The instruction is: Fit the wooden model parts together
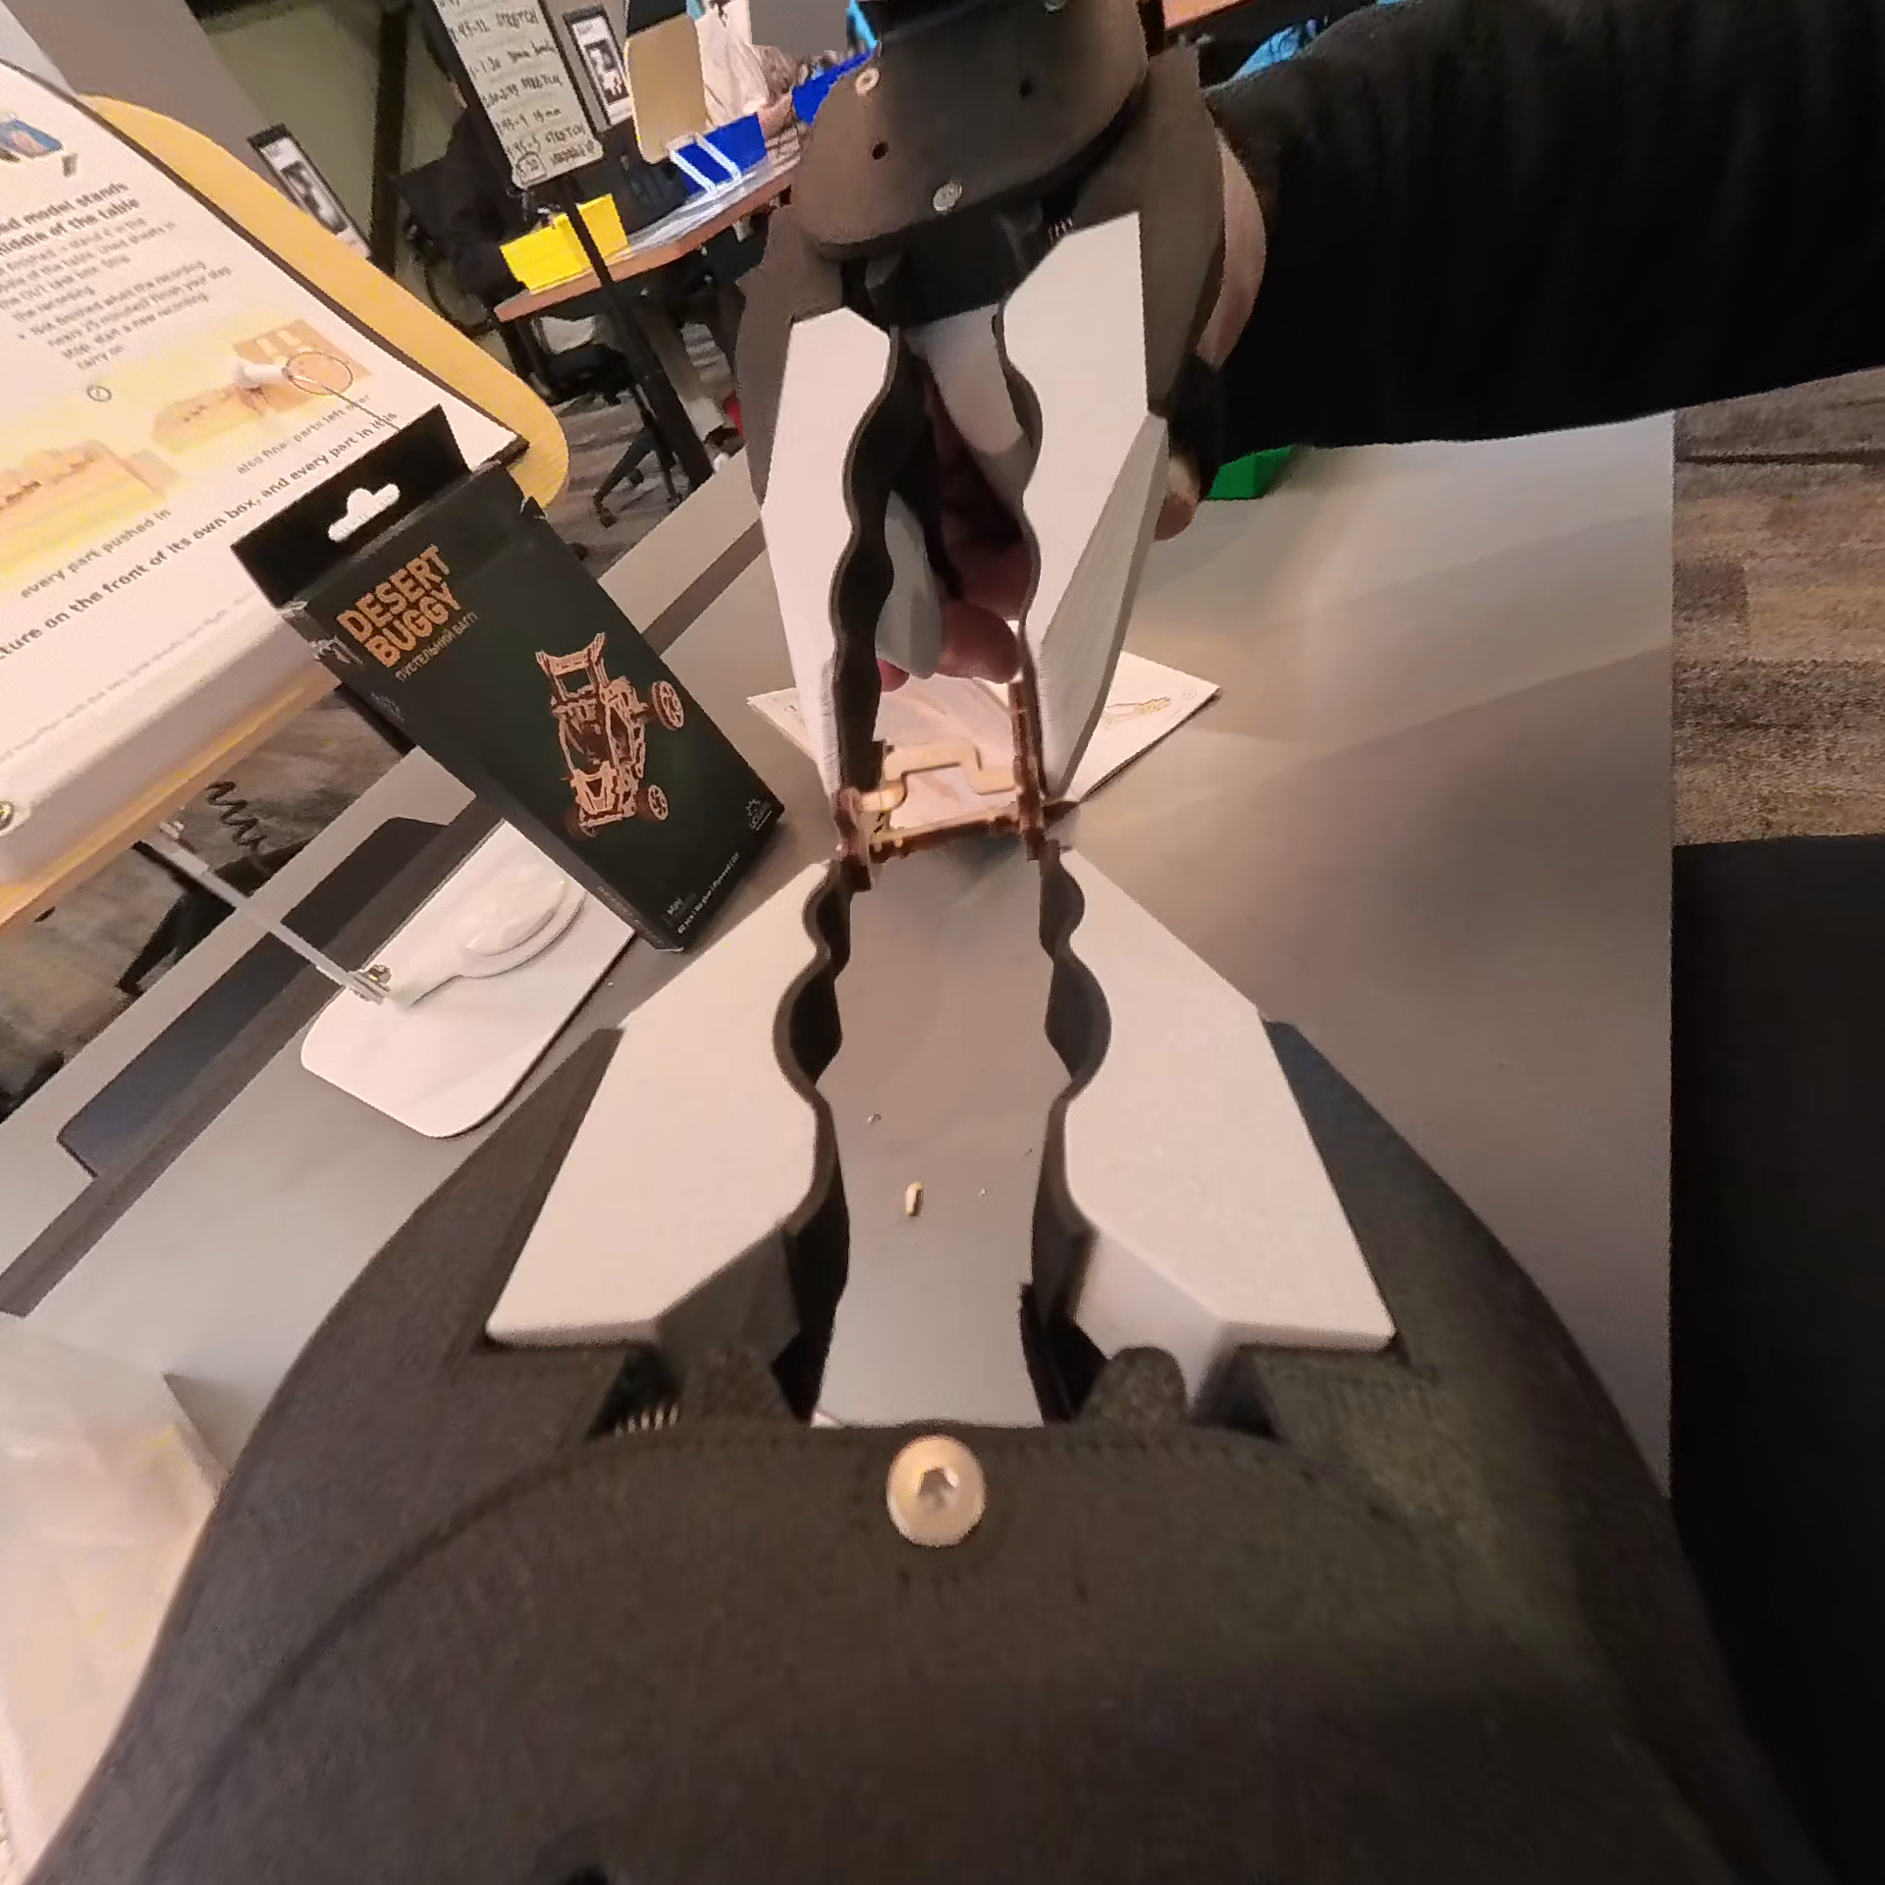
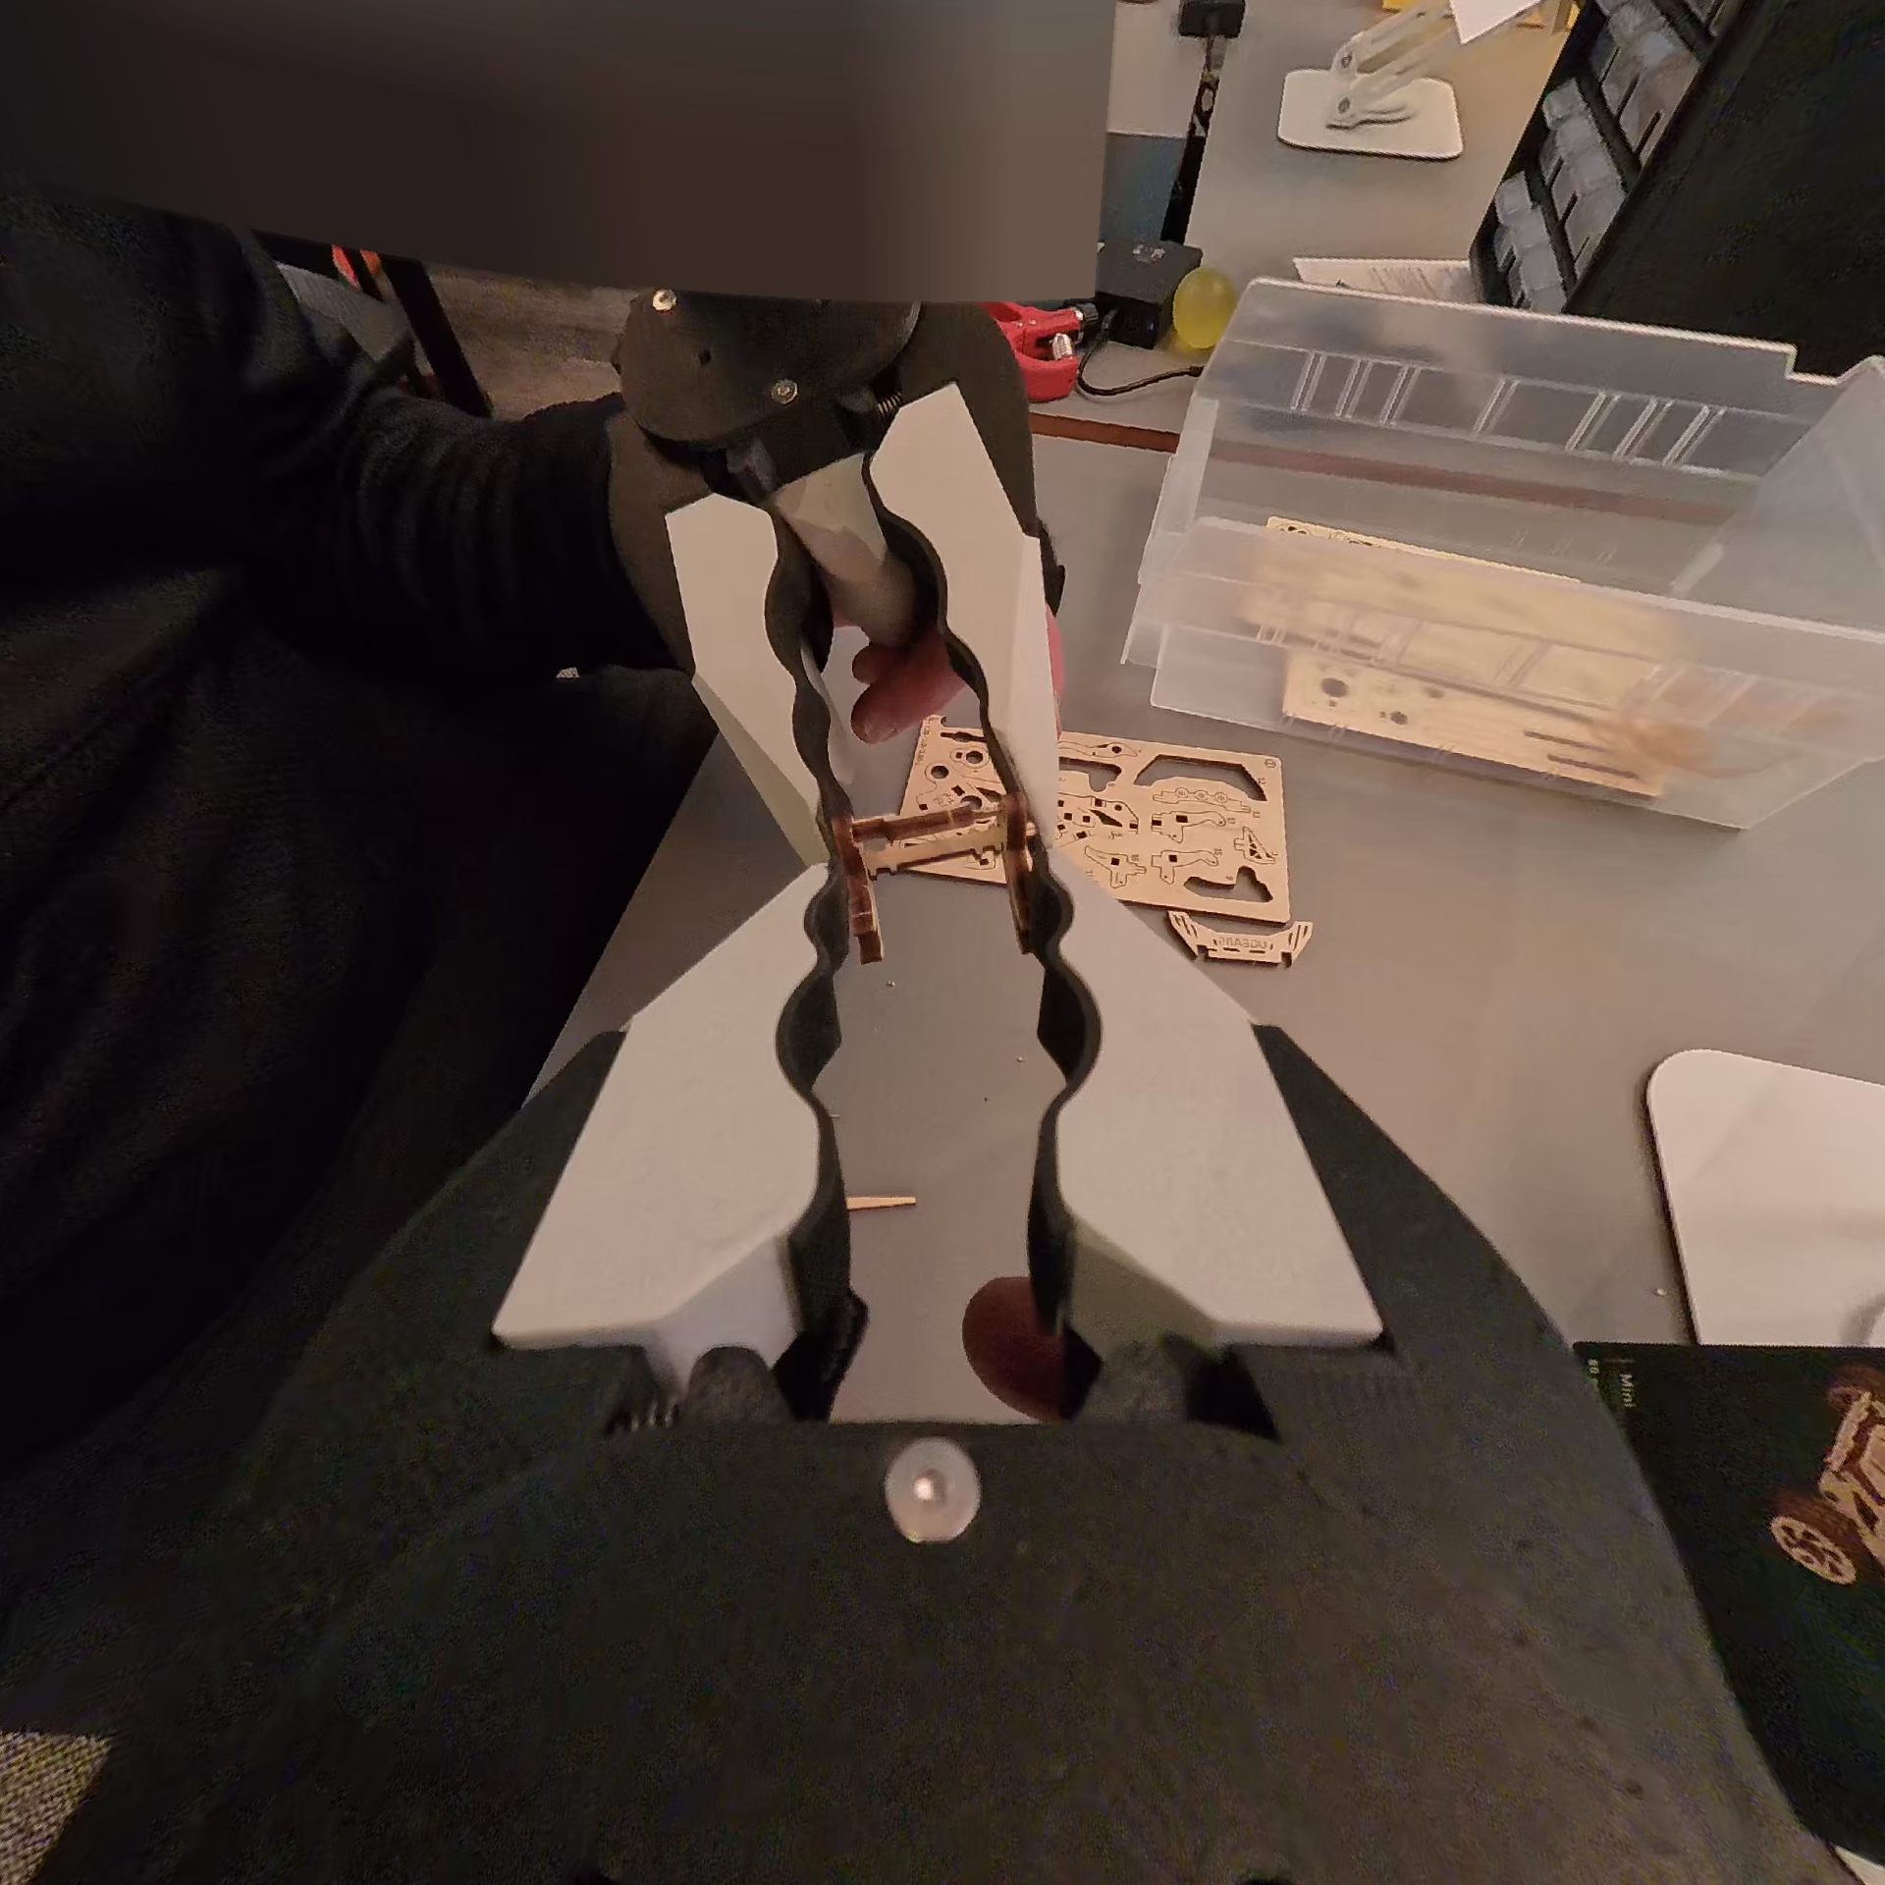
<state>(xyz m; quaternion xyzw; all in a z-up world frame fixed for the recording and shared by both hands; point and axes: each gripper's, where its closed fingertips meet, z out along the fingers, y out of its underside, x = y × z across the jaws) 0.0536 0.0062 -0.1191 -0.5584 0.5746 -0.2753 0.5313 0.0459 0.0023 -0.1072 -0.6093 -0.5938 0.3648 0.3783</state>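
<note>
A small wooden model assembly [image 1: 944,828], two dark-edged side plates joined by pale cross bars, hangs above the grey table [image 1: 1377,969]. My left gripper [image 1: 944,862] reaches from below in the left wrist view, with its pads closed on the outer faces of the side plates. My right gripper [image 1: 938,791] comes from above in that view and clamps the same assembly from the opposite side. In the right wrist view, my right gripper [image 2: 938,898] presses both side plates of the assembly [image 2: 933,842], and my left gripper [image 2: 923,806] meets it tip to tip.
A black product box [image 1: 510,714] leans by a white stand base [image 1: 459,1020], under an instruction board [image 1: 204,408]. A leaflet [image 1: 1153,704] lies behind the grippers. A wooden parts sheet [image 2: 1173,826], a loose wooden part [image 2: 1239,940] and a clear plastic box [image 2: 1479,612] lie to the right. A toothpick [image 2: 879,1205] lies on the table. Both grippers' tips are close together, under 4 cm apart.
</note>
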